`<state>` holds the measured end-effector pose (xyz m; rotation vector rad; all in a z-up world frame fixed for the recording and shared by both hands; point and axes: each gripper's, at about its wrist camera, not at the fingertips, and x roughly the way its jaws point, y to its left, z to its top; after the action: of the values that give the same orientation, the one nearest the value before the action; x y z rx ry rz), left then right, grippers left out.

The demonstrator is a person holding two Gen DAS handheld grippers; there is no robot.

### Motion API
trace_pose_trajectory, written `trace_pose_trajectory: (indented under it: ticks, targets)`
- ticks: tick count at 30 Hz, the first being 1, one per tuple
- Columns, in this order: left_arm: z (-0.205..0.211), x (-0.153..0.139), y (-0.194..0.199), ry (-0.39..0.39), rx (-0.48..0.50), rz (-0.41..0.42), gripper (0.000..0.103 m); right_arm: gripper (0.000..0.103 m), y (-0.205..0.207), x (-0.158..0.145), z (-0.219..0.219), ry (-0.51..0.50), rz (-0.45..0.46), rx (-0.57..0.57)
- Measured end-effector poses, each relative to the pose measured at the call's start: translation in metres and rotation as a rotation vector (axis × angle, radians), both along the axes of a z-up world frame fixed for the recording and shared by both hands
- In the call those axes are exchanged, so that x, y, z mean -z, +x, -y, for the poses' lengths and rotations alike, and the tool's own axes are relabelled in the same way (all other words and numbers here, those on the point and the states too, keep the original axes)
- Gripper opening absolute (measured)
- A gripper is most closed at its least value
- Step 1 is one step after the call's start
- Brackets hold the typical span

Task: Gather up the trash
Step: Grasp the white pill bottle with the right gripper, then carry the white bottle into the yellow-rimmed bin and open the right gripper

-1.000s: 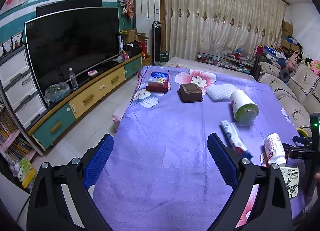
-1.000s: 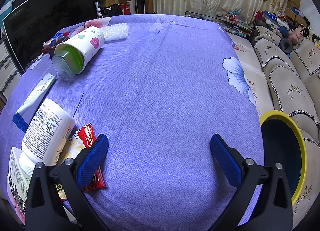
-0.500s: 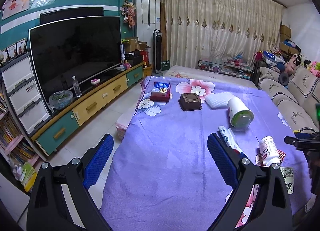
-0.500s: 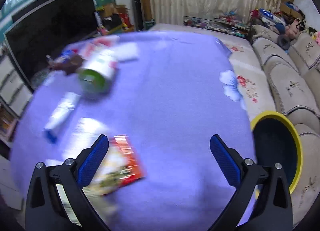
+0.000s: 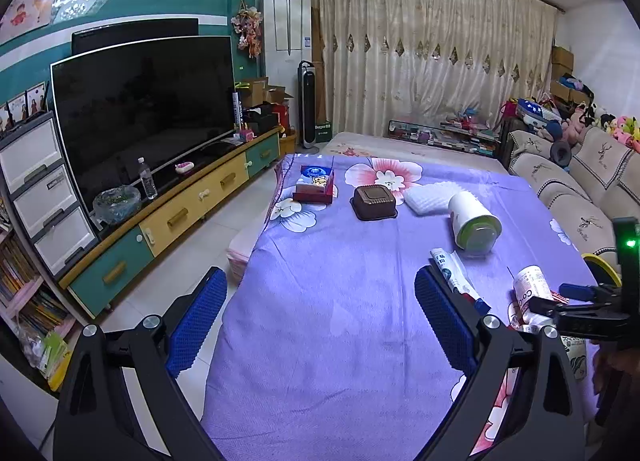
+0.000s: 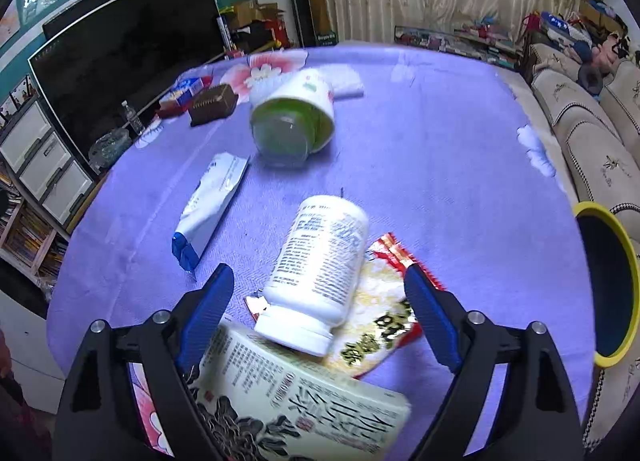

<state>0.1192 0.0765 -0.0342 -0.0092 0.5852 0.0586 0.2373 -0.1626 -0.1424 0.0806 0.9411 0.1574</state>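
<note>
White plastic pill bottle (image 6: 320,273) lies on its side atop a red-and-gold snack wrapper (image 6: 380,325), between our right hand-held gripper (image 6: 320,309)'s jaws, which have just been closing but do not yet touch it. Our left hand-held gripper (image 5: 320,321) hangs open, empty. Nothing looks collected yet: tube (image 6: 212,201), green-lidded canister (image 6: 294,121) and printed box (image 6: 296,401) still litter the purple-clothed bench (image 6: 440,161); the yellow-rimmed bin (image 6: 608,285) waits alongside.

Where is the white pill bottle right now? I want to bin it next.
In the right wrist view the white pill bottle lies on its side between the right gripper's open jaws, overlapping the red snack wrapper, cap toward the printed box.
</note>
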Motion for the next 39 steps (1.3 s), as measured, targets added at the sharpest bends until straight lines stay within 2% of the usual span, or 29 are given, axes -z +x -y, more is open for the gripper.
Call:
trace_pose_trajectory:
  ticks: [2, 4, 5, 6, 9, 16, 21, 25, 31, 39]
  targets:
    - [-0.001, 0.0, 0.0, -0.002, 0.001, -0.001, 0.094, 0.076, 0.005, 0.007, -0.002, 0.006, -0.019, 0.005]
    - [-0.001, 0.001, 0.0, -0.003, 0.004, -0.002, 0.094, 0.064, 0.009, 0.011, -0.003, 0.023, -0.028, 0.009]
    - [-0.001, 0.002, 0.0, -0.003, 0.005, -0.004, 0.094, 0.054, 0.01, 0.012, -0.002, 0.031, -0.031, 0.011]
    - [-0.001, 0.003, 0.0, -0.003, 0.005, -0.005, 0.094, 0.05, 0.012, 0.013, -0.002, 0.037, -0.035, 0.012]
    - [-0.002, 0.004, 0.001, -0.003, 0.005, -0.007, 0.094, 0.049, 0.011, 0.01, -0.001, 0.06, -0.022, 0.006]
    - [0.006, 0.003, 0.001, 0.0, 0.026, -0.006, 0.094, 0.049, 0.003, -0.031, 0.01, 0.075, 0.101, 0.012]
    - [0.021, 0.0, 0.002, 0.009, 0.056, -0.004, 0.094, 0.049, -0.01, -0.061, 0.055, 0.06, 0.185, 0.098]
    - [0.036, -0.001, 0.005, 0.018, 0.084, -0.008, 0.094, 0.049, -0.025, -0.072, 0.102, 0.019, 0.22, 0.188]
    - [0.07, 0.0, 0.006, 0.025, 0.145, -0.023, 0.094, 0.049, -0.039, -0.058, 0.191, -0.048, 0.196, 0.375]
    - [0.127, 0.011, 0.005, 0.006, 0.257, -0.077, 0.094, 0.049, -0.03, 0.0, 0.291, -0.117, 0.066, 0.532]
